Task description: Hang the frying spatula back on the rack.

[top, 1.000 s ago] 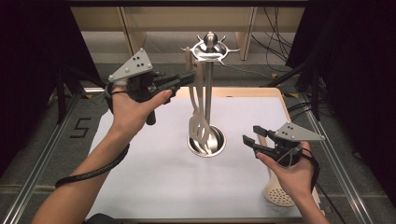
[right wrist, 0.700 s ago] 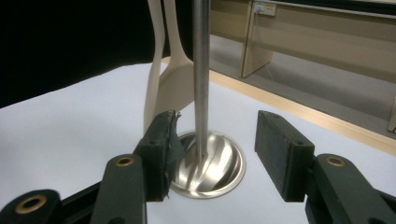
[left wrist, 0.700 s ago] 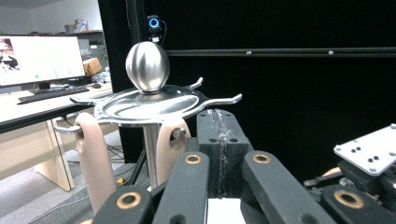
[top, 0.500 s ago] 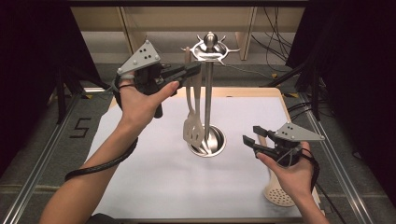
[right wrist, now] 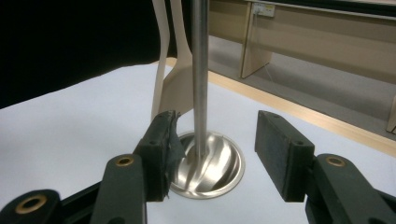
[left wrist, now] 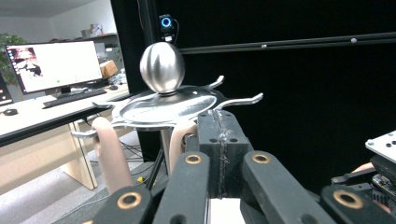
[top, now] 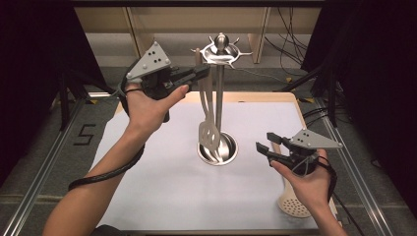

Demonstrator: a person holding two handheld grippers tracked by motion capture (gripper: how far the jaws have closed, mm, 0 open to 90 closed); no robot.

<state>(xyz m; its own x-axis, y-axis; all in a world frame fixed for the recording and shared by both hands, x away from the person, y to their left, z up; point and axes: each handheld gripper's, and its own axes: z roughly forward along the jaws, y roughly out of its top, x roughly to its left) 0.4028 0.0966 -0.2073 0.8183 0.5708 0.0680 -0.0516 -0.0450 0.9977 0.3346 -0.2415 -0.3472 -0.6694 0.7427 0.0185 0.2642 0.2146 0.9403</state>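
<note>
While beige utensils (top: 209, 123) hang on the steel rack (top: 220, 54), left claw (top: 199, 74) closed empty, right claw (top: 264, 145) parted, empty.

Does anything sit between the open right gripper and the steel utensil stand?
Nothing visible: only bare white table cover separates the right gripper from the steel utensil stand and its round base.

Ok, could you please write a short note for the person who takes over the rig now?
Left gripper: fingers shut on nothing, up beside the hooks of the steel rack.
Right gripper: fingers open, empty, low and aimed at the rack's base.
Done: two beige utensils hang on the rack.
Left: the beige skimmer lies on the white mat under the right hand; probably it goes on a hook next.
</note>
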